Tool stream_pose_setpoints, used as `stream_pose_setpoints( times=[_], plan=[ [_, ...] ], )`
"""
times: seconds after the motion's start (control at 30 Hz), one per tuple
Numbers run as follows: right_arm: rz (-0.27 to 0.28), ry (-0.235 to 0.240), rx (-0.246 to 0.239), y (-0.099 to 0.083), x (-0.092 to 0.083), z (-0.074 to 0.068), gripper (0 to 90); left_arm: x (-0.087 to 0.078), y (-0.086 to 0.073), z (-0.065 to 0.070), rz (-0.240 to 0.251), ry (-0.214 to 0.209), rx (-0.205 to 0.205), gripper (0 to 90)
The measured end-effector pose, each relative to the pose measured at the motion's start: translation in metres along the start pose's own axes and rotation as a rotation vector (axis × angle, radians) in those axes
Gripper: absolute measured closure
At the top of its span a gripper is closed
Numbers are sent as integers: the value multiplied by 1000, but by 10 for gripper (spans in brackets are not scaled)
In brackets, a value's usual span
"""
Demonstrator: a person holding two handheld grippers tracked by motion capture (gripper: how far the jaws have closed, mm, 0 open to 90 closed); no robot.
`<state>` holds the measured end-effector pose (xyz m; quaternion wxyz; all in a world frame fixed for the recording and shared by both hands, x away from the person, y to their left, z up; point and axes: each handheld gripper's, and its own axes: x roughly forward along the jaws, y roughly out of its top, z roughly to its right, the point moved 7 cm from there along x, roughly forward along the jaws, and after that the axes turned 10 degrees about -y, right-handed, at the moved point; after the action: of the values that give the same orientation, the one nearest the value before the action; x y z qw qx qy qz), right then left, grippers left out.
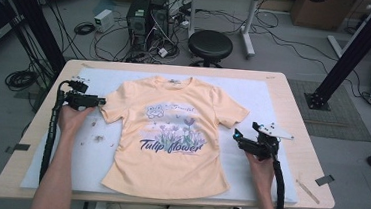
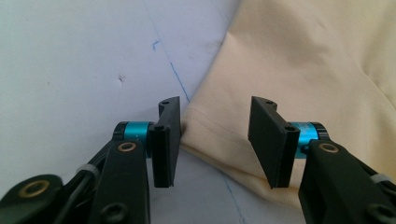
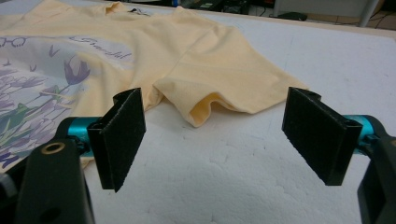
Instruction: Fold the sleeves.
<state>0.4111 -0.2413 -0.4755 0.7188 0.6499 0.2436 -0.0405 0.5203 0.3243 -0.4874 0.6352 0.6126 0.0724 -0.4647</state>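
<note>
At frame centre we see the T-shirt (image 1: 171, 133) lying flat. Our left gripper (image 1: 99, 101) straddles its sleeve hem (image 2: 219, 135), jaws half-wide; our right gripper (image 1: 236, 135) gapes wide, empty.

Cut off at the bottom edge of the high view: both forearms, and the lap under the table (image 1: 294, 93). In the left gripper view, only a sleeve corner of the t-shirt (image 2: 299, 70) in frame, the rest running off the top and right edges; hem under the left gripper (image 2: 215, 140) partly hidden behind the right-hand pad. In the right gripper view, print and collar cropped at the left and top edges, bodies of the right gripper (image 3: 215, 140) clipped at the bottom corners. Small specks on the white mat (image 1: 98, 138) too tiny to identify.
</note>
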Motion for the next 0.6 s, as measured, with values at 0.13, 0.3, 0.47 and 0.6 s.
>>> stream_pose_setpoints(
  times=[0.13,0.3,0.47,0.6],
  plan=[
    [-6,0,5,0,0,0,219,0,-1,1,3,18,20,580],
    [-10,-1,5,-1,0,-1,219,-1,-3,1,6,30,33,634],
    [-7,-2,0,0,0,-1,219,-3,-5,2,12,38,40,733],
    [-11,-3,5,-1,0,-1,219,-5,-6,0,31,10,10,842]
  ],
)
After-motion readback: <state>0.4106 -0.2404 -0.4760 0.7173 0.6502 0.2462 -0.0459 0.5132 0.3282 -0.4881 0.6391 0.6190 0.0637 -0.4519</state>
